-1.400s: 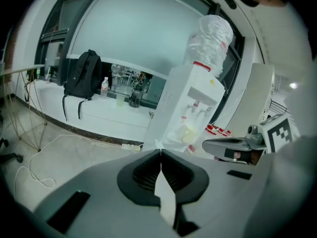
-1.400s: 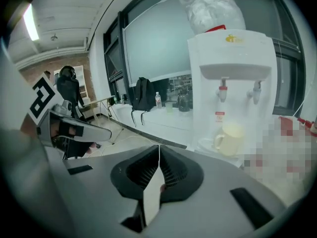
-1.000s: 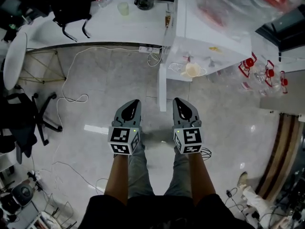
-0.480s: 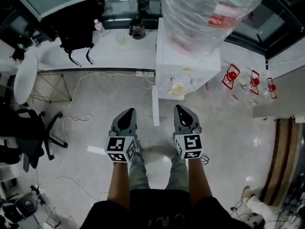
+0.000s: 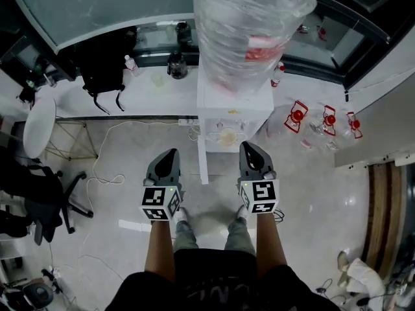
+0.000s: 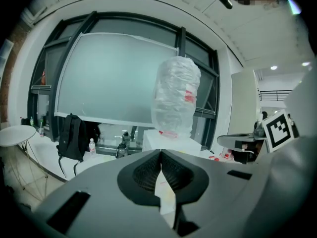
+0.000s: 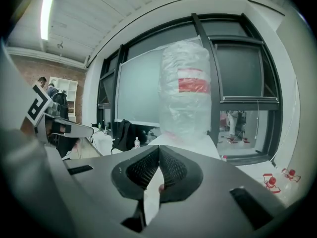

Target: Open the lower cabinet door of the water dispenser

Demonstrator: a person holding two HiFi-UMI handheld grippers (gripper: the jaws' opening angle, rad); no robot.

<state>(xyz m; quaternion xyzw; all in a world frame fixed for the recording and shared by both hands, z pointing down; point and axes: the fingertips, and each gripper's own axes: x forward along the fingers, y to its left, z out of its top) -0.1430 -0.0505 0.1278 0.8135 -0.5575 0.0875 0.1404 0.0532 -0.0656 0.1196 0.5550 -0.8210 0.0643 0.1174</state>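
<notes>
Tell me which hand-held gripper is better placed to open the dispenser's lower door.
Right, probably. The right hand-held gripper sits in front of the water dispenser; the left hand-held gripper is off to its side. Both are shut; no handle shows.

We stand in what looks like an office or lab workroom, not a home. A white water dispenser (image 5: pixel 224 118) topped by a big plastic-wrapped bottle (image 5: pixel 249 24) stands on a pale polished floor (image 5: pixel 130 173), beside a long white counter (image 5: pixel 71 99). On the counter are a black backpack (image 5: pixel 104 57), a small drinking bottle (image 5: pixel 131 63) and a dark pot (image 5: pixel 175 65). In the head view a black swivel chair (image 5: pixel 39 186) and a round white table (image 5: pixel 39 123) show at the left, and a power strip (image 5: pixel 188 120) trails white cables (image 5: pixel 97 154) over the floor. Tall dark-framed windows (image 7: pixel 237 68) run behind, a tube light (image 7: pixel 47 11) sits in the slatted ceiling, and people (image 7: pixel 43 83) stand by a brick wall (image 7: pixel 49 68) with white shelves (image 7: pixel 69 90).
</notes>
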